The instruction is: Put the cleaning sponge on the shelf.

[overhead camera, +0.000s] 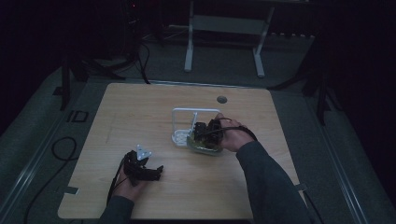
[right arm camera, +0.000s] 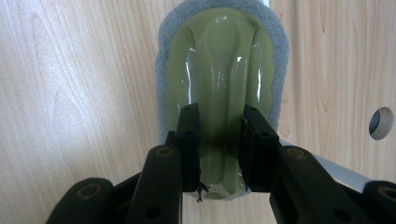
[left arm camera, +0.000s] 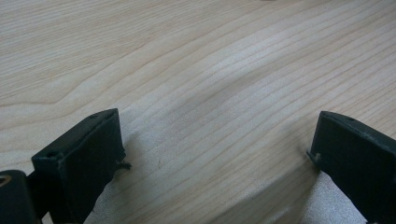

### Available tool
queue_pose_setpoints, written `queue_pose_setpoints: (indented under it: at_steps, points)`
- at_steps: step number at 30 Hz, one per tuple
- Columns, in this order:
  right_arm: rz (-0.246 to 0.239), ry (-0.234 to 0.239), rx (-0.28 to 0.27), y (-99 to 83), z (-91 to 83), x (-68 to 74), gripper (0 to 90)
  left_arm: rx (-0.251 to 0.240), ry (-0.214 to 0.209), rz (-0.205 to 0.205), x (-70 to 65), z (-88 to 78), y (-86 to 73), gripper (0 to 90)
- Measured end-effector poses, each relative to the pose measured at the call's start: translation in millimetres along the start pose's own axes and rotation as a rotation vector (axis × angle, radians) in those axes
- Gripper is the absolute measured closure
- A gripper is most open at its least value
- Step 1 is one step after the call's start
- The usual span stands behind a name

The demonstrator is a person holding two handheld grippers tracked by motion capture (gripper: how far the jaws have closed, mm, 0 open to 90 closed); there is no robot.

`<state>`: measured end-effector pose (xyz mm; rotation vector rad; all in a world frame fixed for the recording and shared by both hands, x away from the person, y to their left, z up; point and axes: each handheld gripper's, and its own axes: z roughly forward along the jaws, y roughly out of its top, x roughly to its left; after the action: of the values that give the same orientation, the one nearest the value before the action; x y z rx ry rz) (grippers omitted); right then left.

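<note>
Right gripper view looks down at the right gripper [right arm camera: 219, 149], whose jaws pinch the raised middle of a green scrubber [right arm camera: 219, 70] with a grey fuzzy edge. That hump makes a good handle, so the grip looks firm. High view shows the scrubber [overhead camera: 205, 147] near the middle of the table [overhead camera: 140, 107], touching a white rack [overhead camera: 184, 122]. The left gripper [left arm camera: 219, 154] sits low over bare wood, jaws wide apart, holding nothing, maybe just waiting.

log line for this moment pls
left gripper: open, over bare table | right gripper: shut on green scrubber | white rack: beside scrubber
</note>
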<state>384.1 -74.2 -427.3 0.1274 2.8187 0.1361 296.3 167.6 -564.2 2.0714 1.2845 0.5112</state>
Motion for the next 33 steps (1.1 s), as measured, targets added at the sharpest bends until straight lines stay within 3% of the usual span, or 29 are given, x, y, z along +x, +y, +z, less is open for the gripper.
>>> queue_pose_setpoints:
  at_steps: [15, 33]
  points:
    - [-0.046, -0.029, -0.002, 11.0, -4.0, -5.2, 71.9, 0.000, -0.001, -0.001, 0.0, 0.0, 0.0, 2.5]
    - [-0.094, -0.043, 0.014, 27.2, 8.5, -7.5, 71.9, 0.001, -0.001, 0.000, 0.0, -0.1, 0.0, 2.6]
